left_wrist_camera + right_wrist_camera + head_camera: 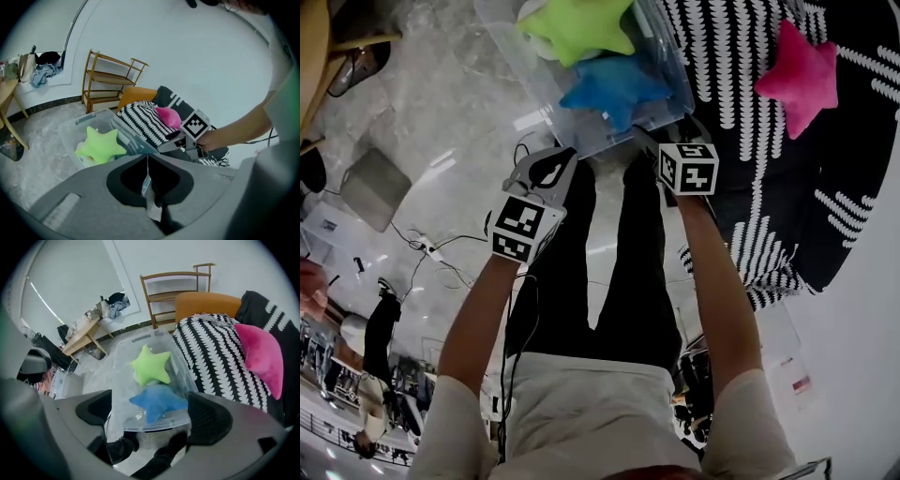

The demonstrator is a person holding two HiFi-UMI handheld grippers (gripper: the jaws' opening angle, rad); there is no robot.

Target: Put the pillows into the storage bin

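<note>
Floor (441, 103): pale grey marbled stone with a glossy sheen; it carried the bin, and the person stood on it in black trousers (609, 272).
Cables (427, 248): thin dark leads lay loose across the floor at the left.
Wooden table (84, 336): it stood against the far wall at the left, with clothes and clutter heaped on it.
Left gripper (147, 158): jaws pressed together with nothing between them, held low, short of the bin.
Storage bin (602, 139): clear plastic, open at the top, standing on the floor just beside the patterned cover.
Green pillow (577, 28): star-shaped, lying inside the bin toward its far end.
Blue pillow (614, 86): star-shaped, inside the bin at the near end, touching the green one.
Right gripper (152, 414): jaws spread wide and holding nothing, poised above the bin's near rim with the blue pillow below the gap.
Wooden rack (173, 291): bare open shelves against the white wall (187, 56) behind the bin.
Orange cushion (206, 305): behind the patterned cover, near the rack.
Patterned cover (741, 84): black with white leaf-like rows, draped over a low seat to the right of the bin.
Pink pillow (799, 75): star-shaped, outside the bin, lying on the patterned cover, well apart from both grippers.
</note>
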